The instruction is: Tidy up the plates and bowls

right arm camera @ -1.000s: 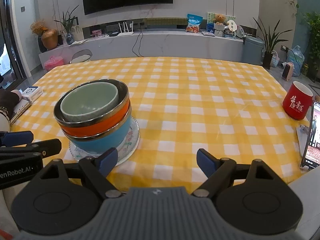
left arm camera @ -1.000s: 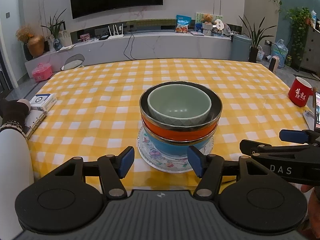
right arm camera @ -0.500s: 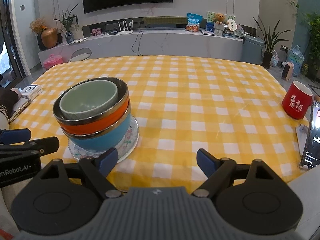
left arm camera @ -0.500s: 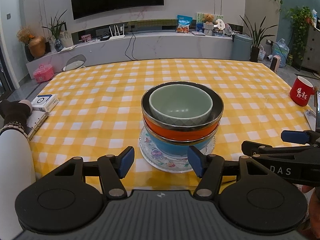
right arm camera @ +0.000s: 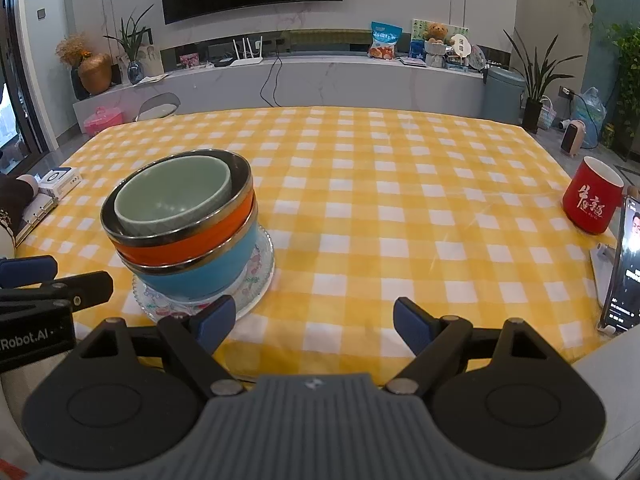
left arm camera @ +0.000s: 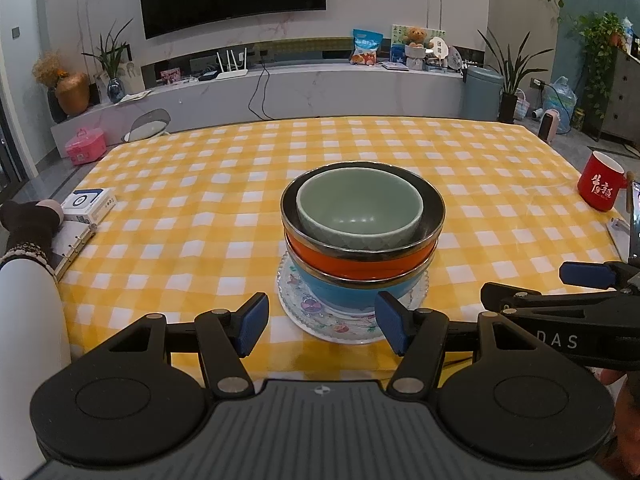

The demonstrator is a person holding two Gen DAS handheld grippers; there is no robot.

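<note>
A stack stands on the yellow checked table near its front edge: a pale green bowl (left arm camera: pixel 360 208) nests in an orange bowl (left arm camera: pixel 360 260), which sits in a blue bowl (left arm camera: pixel 344 290) on a flowered glass plate (left arm camera: pixel 308 312). The stack also shows in the right wrist view, with the green bowl (right arm camera: pixel 172 200), orange bowl (right arm camera: pixel 180 246), blue bowl (right arm camera: pixel 196 276) and plate (right arm camera: pixel 256 276). My left gripper (left arm camera: pixel 322 322) is open and empty, just in front of the plate. My right gripper (right arm camera: pixel 310 322) is open and empty, to the right of the stack.
A red mug (right arm camera: pixel 592 196) stands at the table's right edge, beside a propped phone (right arm camera: pixel 624 264). A white box (left arm camera: pixel 86 202) and a ring binder (left arm camera: pixel 74 242) lie at the left edge. A person's arm (left arm camera: pixel 24 264) rests there too.
Both grippers have drawn back slightly from the stack and stay open. The bowls and plate have not moved.
</note>
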